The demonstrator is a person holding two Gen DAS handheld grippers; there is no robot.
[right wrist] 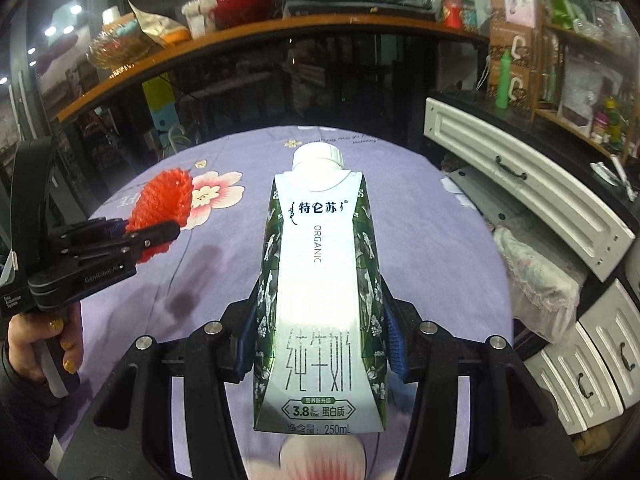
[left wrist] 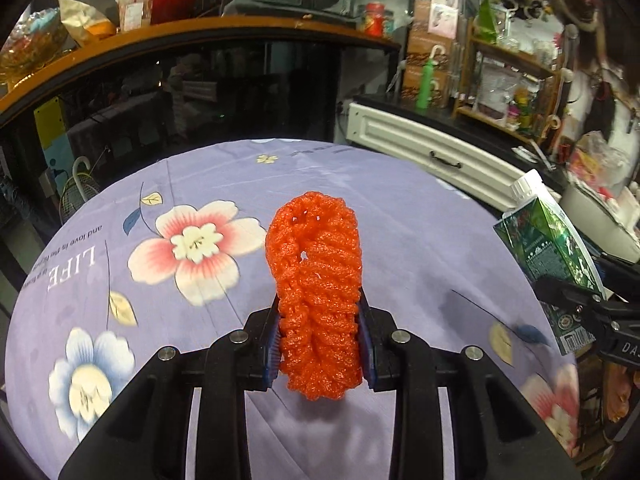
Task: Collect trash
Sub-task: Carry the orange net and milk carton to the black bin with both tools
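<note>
Left gripper [left wrist: 320, 344] is pinching an orange foam fruit net [left wrist: 316, 292] between its blue pads, holding it above the lilac flowered tablecloth [left wrist: 420, 240]; the net's lower end is hiding the gap between the jaws. Right gripper [right wrist: 320, 332] is clamping a white and green milk carton with a white screw cap [right wrist: 320, 280], whose base is covering the cloth beneath. From the left wrist, only the carton's green side and cap are showing at the right edge. Solely the right wrist is showing a hand [right wrist: 44, 344] gripping the left tool's handle, partly cut off, and white drawers [right wrist: 540, 208] farther off.
</note>
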